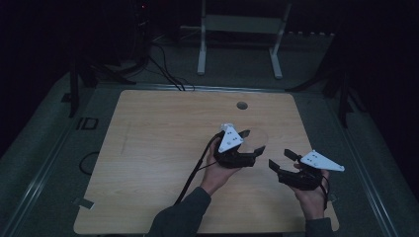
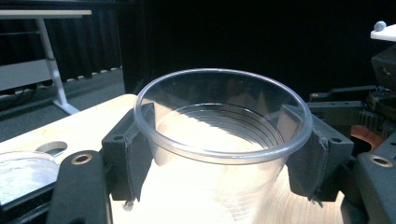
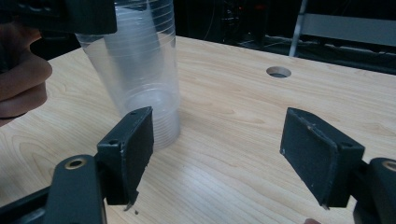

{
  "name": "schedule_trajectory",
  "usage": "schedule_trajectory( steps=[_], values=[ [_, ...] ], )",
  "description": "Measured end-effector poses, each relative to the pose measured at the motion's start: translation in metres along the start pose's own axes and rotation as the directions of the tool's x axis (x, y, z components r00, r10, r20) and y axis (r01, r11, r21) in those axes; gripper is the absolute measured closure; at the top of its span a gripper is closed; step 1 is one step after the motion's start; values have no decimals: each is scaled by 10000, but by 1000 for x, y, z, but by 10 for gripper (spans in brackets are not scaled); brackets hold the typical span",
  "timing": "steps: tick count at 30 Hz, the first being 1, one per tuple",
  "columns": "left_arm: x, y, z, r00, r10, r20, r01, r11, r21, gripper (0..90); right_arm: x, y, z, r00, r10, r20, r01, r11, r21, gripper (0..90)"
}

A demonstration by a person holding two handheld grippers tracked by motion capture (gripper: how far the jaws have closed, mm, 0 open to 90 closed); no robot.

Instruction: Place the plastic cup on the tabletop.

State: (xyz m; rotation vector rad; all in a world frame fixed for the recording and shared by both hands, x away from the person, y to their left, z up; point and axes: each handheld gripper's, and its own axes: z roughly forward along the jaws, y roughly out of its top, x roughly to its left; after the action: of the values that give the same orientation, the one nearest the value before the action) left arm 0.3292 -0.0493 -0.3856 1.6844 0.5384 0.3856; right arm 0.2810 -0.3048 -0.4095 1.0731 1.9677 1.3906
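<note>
Left claw (image 2: 219, 149) grips the clear cup stack (image 2: 219, 140) near its rim, standing on the table (image 3: 261, 140); right claw (image 3: 219, 154) gapes empty beside it, so separating a cup looks not yet begun

Left gripper (image 1: 252, 142) near table centre, jaws clamped, held from below by left hand (image 1: 216, 173). Right gripper (image 1: 281, 160) to its right, jaws spread wide, empty.

One clear plastic cup (image 2: 219, 140) stands on one wooden worktop (image 1: 158, 148) that has one round hole (image 1: 242, 105), with two grippers, the left gripper (image 1: 252, 143) and the right gripper (image 1: 281, 160), over it.
</note>
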Motion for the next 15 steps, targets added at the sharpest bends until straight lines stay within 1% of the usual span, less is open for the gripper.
schedule_trajectory(
  steps=[6, 15],
  values=[
    [-1, -1, 1, 9999, 113, -11, -113, 9999, 45, 296, -2, 0, -2, 10000, 56, 43, -55, 10000, -51, 256],
    [-3, -3, 2, 9999, 130, 5, -130, 9999, 18, 297, -3, 0, -4, 9999, 68, 95, -67, 9999, -82, 256]
  ],
)
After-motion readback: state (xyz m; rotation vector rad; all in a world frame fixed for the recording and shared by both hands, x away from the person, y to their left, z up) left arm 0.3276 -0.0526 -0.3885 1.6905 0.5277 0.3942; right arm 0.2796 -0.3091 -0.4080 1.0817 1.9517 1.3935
